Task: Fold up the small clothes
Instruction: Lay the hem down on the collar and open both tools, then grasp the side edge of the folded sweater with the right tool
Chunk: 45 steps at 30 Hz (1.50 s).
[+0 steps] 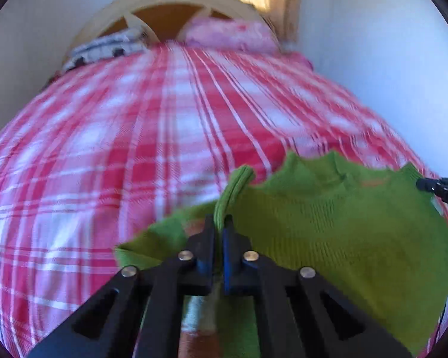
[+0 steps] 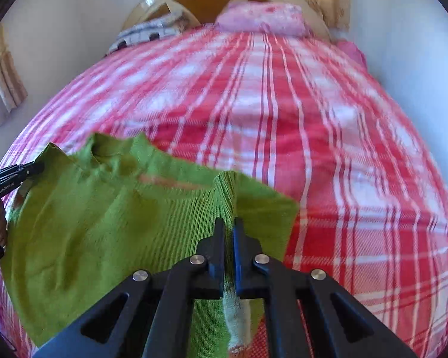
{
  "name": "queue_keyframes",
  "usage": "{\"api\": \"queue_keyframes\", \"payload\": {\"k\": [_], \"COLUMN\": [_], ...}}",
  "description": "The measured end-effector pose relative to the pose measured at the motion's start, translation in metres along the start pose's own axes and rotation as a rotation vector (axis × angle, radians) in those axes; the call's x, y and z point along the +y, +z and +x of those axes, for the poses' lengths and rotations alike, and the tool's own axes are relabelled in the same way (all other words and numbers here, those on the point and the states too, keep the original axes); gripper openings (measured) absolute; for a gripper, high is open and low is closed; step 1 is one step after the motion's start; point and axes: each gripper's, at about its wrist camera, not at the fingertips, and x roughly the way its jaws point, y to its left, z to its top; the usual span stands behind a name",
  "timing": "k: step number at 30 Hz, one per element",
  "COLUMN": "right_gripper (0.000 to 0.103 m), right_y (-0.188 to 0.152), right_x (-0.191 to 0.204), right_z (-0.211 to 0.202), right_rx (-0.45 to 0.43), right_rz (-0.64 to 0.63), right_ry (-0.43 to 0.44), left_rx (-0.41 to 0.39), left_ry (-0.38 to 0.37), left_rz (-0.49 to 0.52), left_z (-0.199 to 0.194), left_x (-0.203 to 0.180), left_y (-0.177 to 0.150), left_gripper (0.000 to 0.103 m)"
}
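Left wrist view: red-and-white plaid bedspread (image 1: 164, 125) lying under everything, pink pillow (image 1: 230, 34) sitting by headboard. Green ribbed knit top (image 1: 343, 223) spreading across bed. Left gripper (image 1: 220, 223) and right gripper (image 2: 230, 226) jaws each clamping bunched edge.

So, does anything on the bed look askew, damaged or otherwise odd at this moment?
Nothing stands out. The green knitted top lies on the checked bedspread, a bunched ridge of its fabric pinched in each hand-held gripper, left and right.

1 green knit top (image 1: 337, 232), 2 grippers, 2 pillows, 1 bed.
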Motion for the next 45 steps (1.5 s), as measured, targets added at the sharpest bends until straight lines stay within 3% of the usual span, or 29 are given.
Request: {"api": "queue_keyframes", "payload": {"k": [3, 5, 9, 12, 13, 14, 15, 16, 18, 20, 22, 25, 27, 29, 30, 34, 39, 43, 45], "right_gripper": [0.003, 0.003, 0.003, 0.005, 0.014, 0.04, 0.059, 0.083, 0.083, 0.083, 0.083, 0.083, 0.083, 0.083, 0.083, 0.083, 0.083, 0.083, 0.084], "right_y": [0.01, 0.013, 0.004, -0.005, -0.004, -0.005, -0.006, -0.008, -0.014, -0.024, -0.038, -0.061, -0.082, -0.101, -0.11, -0.107, -0.103, -0.118, -0.118], "right_x": [-0.007, -0.009, -0.018, -0.022, -0.023, -0.025, -0.027, -0.029, -0.026, -0.015, 0.005, 0.037, 0.06, 0.077, 0.082, 0.091, 0.126, 0.155, 0.151], "right_z": [-0.01, -0.003, 0.029, 0.042, 0.039, 0.035, 0.029, 0.019, 0.0, -0.025, -0.051, -0.067, -0.066, -0.051, -0.039, -0.047, -0.067, -0.034, -0.028], "right_rx": [-0.057, -0.047, 0.034, 0.07, 0.057, 0.049, 0.042, 0.02, -0.014, -0.046, -0.084, -0.072, -0.02, 0.073, 0.137, 0.088, 0.013, 0.127, 0.114], "right_rz": [0.042, 0.056, 0.082, 0.087, 0.087, 0.091, 0.098, 0.105, 0.089, 0.045, -0.009, -0.088, -0.154, -0.217, -0.244, -0.227, -0.266, -0.319, -0.268], "right_ry": [-0.007, -0.021, -0.087, -0.077, -0.088, -0.092, -0.091, -0.082, -0.058, -0.038, 0.034, 0.139, 0.189, 0.163, 0.126, 0.073, 0.155, 0.144, 0.14], "left_rx": [-0.053, -0.06, 0.023, 0.029, 0.024, 0.013, -0.001, -0.008, -0.025, -0.067, -0.109, -0.084, -0.035, 0.023, 0.045, 0.01, -0.003, 0.007, 0.017], "left_ry": [0.005, 0.031, 0.012, 0.023, 0.031, 0.045, 0.051, 0.056, 0.081, 0.096, 0.114, 0.166, 0.217, 0.266, 0.26, 0.173, 0.161, 0.145, 0.147], "left_rz": [-0.106, -0.121, -0.124, -0.106, -0.098, -0.088, -0.079, -0.076, -0.072, -0.052, -0.025, 0.017, 0.045, 0.051, 0.044, -0.038, -0.071, -0.122, -0.135], "left_z": [-0.013, -0.012, 0.011, 0.015, 0.013, 0.009, 0.003, -0.003, -0.019, -0.034, -0.054, -0.058, -0.054, -0.045, -0.041, -0.057, -0.07, -0.072, -0.072], "left_x": [0.025, 0.034, 0.035, 0.028, 0.025, 0.023, 0.022, 0.021, 0.02, 0.017, 0.012, 0.006, 0.004, 0.008, 0.011, 0.024, 0.034, 0.04, 0.042], "left_y": [0.002, 0.003, 0.0, -0.004, -0.005, -0.006, -0.007, -0.008, -0.012, -0.017, -0.027, -0.039, -0.05, -0.063, -0.068, -0.082, -0.097, -0.105, -0.11], "left_gripper": [0.005, 0.003, 0.003, 0.003, 0.003, 0.003, 0.004, 0.01, 0.028, 0.065, 0.073, 0.073, 0.073, 0.073, 0.073, 0.074, 0.079, 0.08, 0.086]}}
